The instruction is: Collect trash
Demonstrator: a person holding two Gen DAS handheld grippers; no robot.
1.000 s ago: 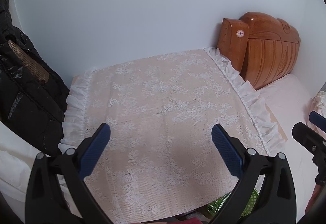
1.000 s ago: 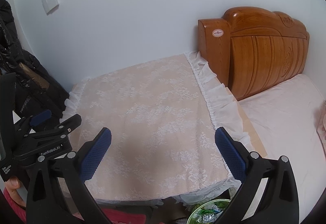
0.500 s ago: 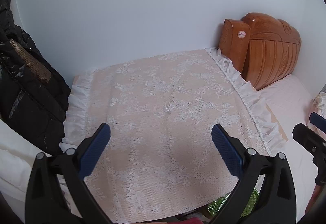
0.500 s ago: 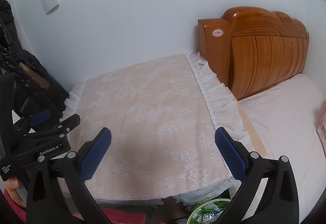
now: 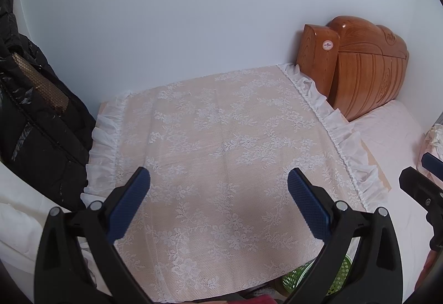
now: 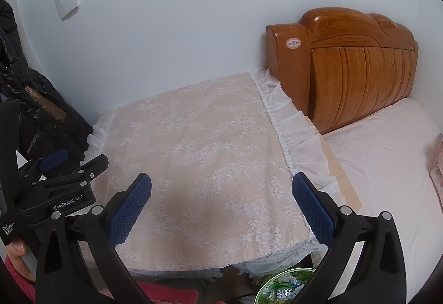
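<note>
My left gripper (image 5: 218,179) is open above a lace-covered nightstand (image 5: 216,143), with nothing between its blue pads. My right gripper (image 6: 221,185) is open too, held over the same lace top (image 6: 199,143). No loose trash shows on the cloth. A green mesh waste basket (image 6: 285,287) sits on the floor below the nightstand's front right corner, with crumpled wrappers inside; its green rim (image 5: 301,276) peeks out in the left wrist view. The left gripper's body (image 6: 61,185) appears at the left of the right wrist view, and the right gripper's body (image 5: 420,187) at the right edge of the left one.
A carved wooden headboard (image 6: 357,66) and a pale pink bed (image 6: 387,171) lie to the right. Black padded coats (image 5: 33,115) hang at the left. A white wall with a switch plate (image 6: 66,3) stands behind the nightstand. Red cloth (image 6: 166,293) lies at the bottom.
Both views have shifted slightly: the left wrist camera tilted a little downward and the right one barely moved. Both grippers stay open and empty.
</note>
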